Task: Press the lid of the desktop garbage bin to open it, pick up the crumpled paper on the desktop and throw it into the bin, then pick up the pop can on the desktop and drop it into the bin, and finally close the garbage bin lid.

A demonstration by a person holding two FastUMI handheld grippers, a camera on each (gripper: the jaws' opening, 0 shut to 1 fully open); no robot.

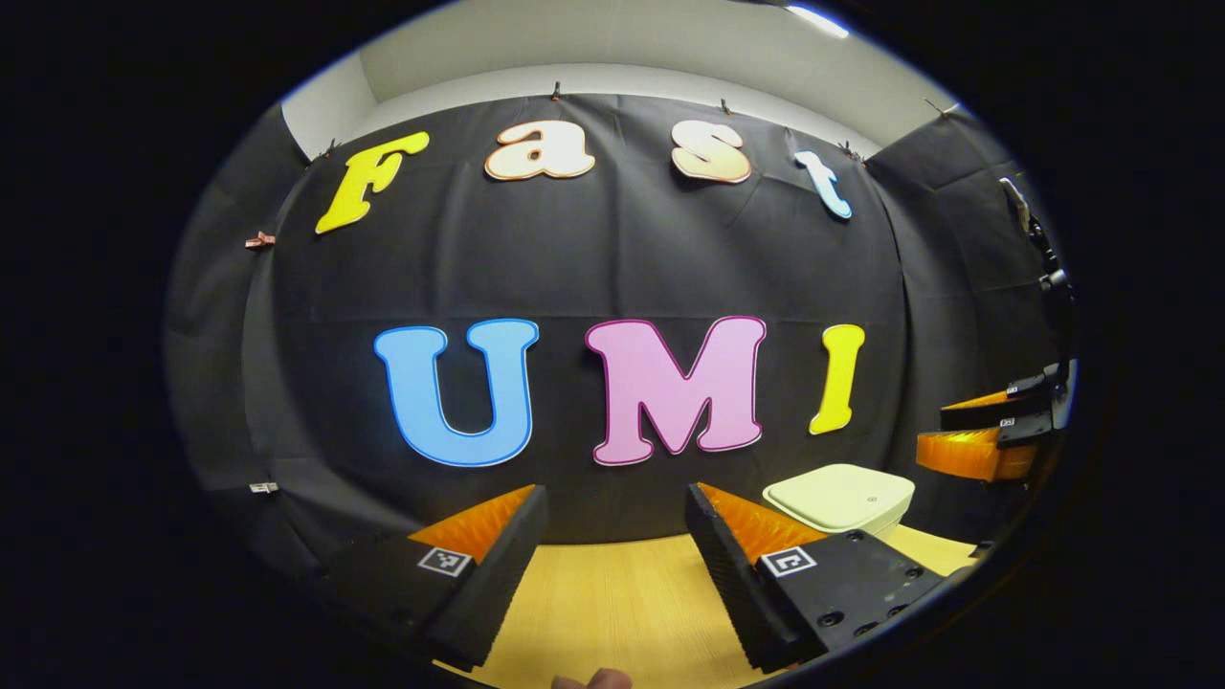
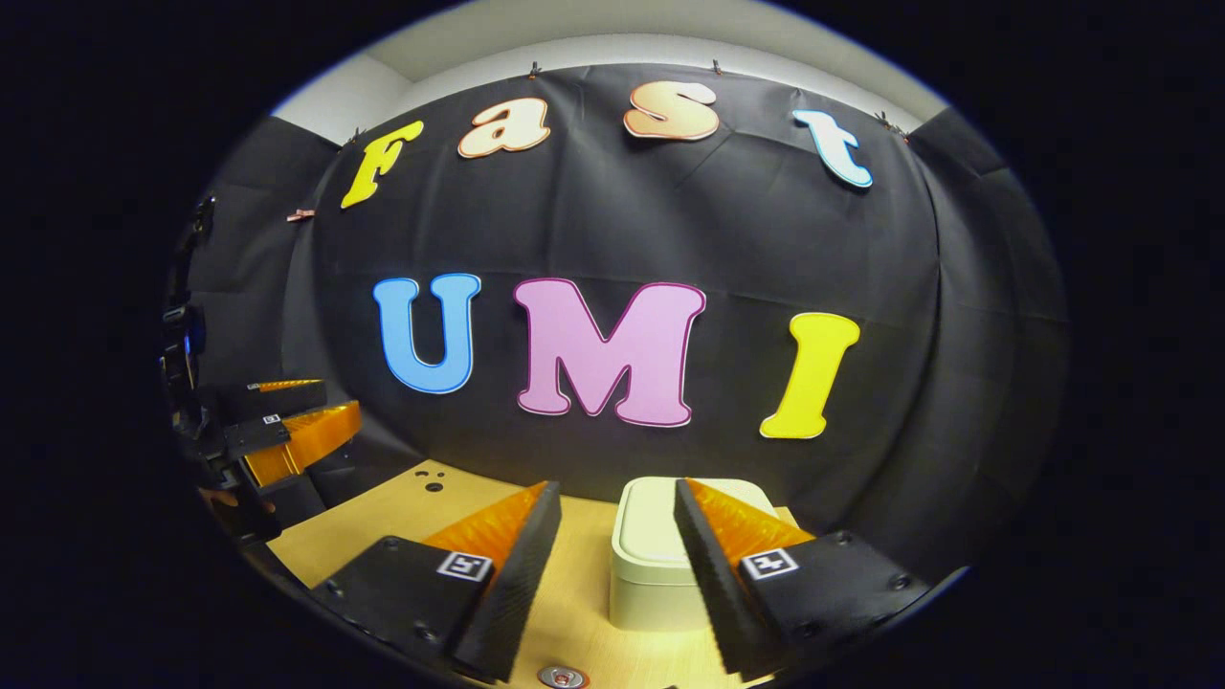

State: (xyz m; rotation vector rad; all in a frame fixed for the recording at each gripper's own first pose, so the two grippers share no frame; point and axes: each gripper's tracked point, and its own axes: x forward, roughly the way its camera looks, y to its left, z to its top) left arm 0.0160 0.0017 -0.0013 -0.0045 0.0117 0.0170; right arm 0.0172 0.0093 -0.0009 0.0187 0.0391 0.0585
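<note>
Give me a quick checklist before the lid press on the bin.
1. Bin lid closed, ready to press: ok.
2. Right hand-held gripper open, nothing held: ok.
3. Left hand-held gripper open, nothing held: ok.
4. Right hand-held gripper lined up with the bin: ok; it sits ahead between the fingers.
5. Crumpled paper and pop can located: cannot tell.
6. Contact with the lid: not ok, not yet touching.

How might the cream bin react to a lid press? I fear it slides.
The cream, rounded-square plastic bin looks light, so it may skid on the smooth wooden desktop. Its squat shape and flat closed lid suggest that tipping is unlikely.
</note>
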